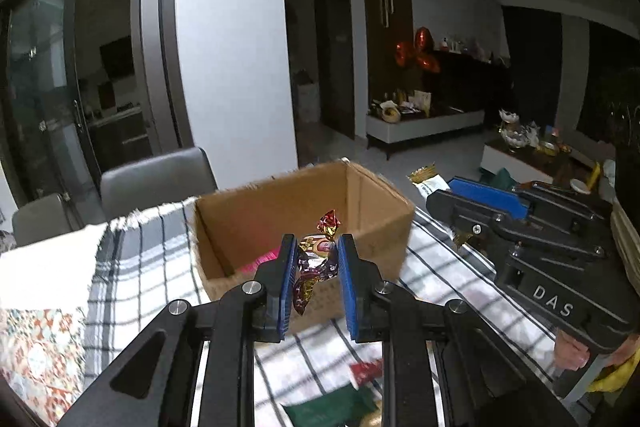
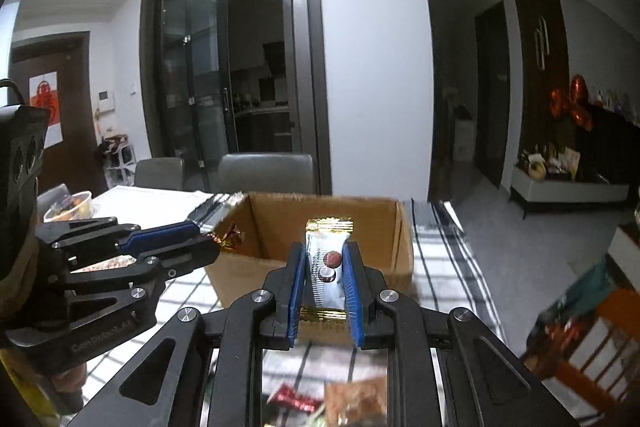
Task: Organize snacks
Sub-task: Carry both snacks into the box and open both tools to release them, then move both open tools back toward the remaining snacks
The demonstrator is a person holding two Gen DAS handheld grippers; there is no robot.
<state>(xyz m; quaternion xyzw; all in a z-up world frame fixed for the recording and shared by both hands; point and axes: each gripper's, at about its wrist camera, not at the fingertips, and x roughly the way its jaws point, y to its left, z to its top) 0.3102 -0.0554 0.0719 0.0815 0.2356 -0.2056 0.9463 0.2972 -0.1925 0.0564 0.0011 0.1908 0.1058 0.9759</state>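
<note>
Hand-held gripper on our left (image 1: 316,281) pinches a light, crinkly foil candy (image 1: 314,259); our right one (image 2: 325,291) clamps a slippery wafer packet (image 2: 325,263) mid-body, both before the cardboard box (image 2: 280,215).

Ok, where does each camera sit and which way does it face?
Left wrist: on the left tool, facing the cardboard box; tool shut on a foil candy; right tool at right.
Right wrist: on the right tool, facing the box; shut on a white wafer packet; left tool at left.
Shared: box, checked cloth.
</note>
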